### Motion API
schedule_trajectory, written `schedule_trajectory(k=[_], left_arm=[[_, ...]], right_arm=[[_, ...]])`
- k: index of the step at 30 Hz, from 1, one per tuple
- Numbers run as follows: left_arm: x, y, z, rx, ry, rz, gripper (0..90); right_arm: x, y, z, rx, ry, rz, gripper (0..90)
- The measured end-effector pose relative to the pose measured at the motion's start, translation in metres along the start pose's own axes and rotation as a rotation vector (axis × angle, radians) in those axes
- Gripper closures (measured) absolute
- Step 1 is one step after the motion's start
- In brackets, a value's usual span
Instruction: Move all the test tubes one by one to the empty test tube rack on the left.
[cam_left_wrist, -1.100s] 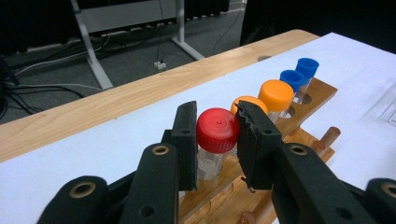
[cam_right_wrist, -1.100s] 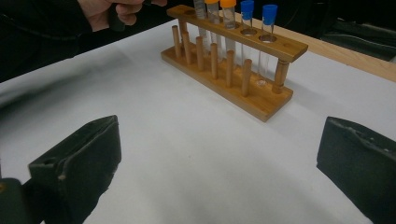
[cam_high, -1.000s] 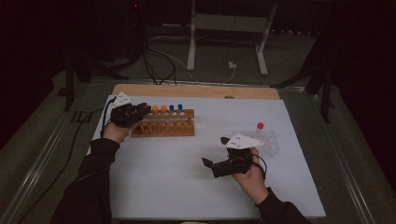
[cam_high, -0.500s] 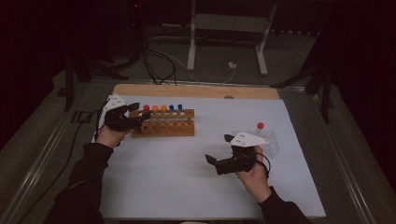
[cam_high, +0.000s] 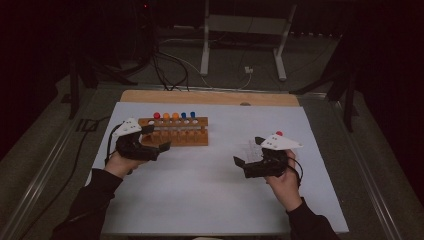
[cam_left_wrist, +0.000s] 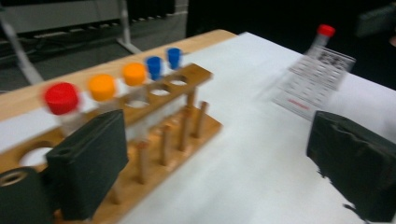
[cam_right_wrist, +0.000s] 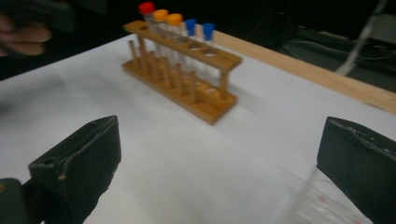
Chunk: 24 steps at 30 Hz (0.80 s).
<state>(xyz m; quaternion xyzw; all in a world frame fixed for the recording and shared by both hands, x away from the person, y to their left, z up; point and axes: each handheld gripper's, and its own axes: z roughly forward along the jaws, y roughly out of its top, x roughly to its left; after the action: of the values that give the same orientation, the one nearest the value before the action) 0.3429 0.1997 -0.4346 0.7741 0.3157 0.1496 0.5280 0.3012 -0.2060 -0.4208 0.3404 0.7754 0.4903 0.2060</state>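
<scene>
Five capped tubes (cam_left_wrist: 135, 74) stand racked, sharpest from left claw (cam_left_wrist: 219, 168)

One wooden rack (cam_high: 179, 131) beside the left gripper (cam_high: 156, 139) holds five capped tubes: one red (cam_left_wrist: 61, 98), two orange (cam_left_wrist: 102, 87), two blue (cam_left_wrist: 154, 65).

High view: above the near edge, looking forward and down. Both gripper views: low, close, sharing the tube rack (cam_high: 176, 131) (cam_left_wrist: 154, 121) (cam_right_wrist: 182, 70).
</scene>
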Motion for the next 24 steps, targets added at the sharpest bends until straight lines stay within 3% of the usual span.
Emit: schedule_trajectory(k=[5,11,17,22,24], left_arm=[[-0.014,-0.003,0.003,0.003,-0.044,0.018,3.4],[-0.019,-0.002,0.002,-0.012,-0.064,0.024,3.4],[-0.019,-0.005,0.004,-0.002,-0.063,0.025,3.5],[-0.02,-0.006,0.005,0.009,-0.061,0.033,3.5],[-0.02,-0.006,0.005,0.01,-0.064,0.033,3.5]], right_arm=[[-0.012,-0.003,-0.007,-0.012,-0.059,0.01,0.0],[-0.032,-0.005,-0.019,-0.037,-0.159,0.04,0.0],[-0.052,-0.012,-0.023,-0.008,-0.262,0.081,0.0],[-0.065,-0.021,-0.024,0.018,-0.31,0.106,2.7],[-0.07,-0.025,-0.022,0.035,-0.327,0.118,7.8]])
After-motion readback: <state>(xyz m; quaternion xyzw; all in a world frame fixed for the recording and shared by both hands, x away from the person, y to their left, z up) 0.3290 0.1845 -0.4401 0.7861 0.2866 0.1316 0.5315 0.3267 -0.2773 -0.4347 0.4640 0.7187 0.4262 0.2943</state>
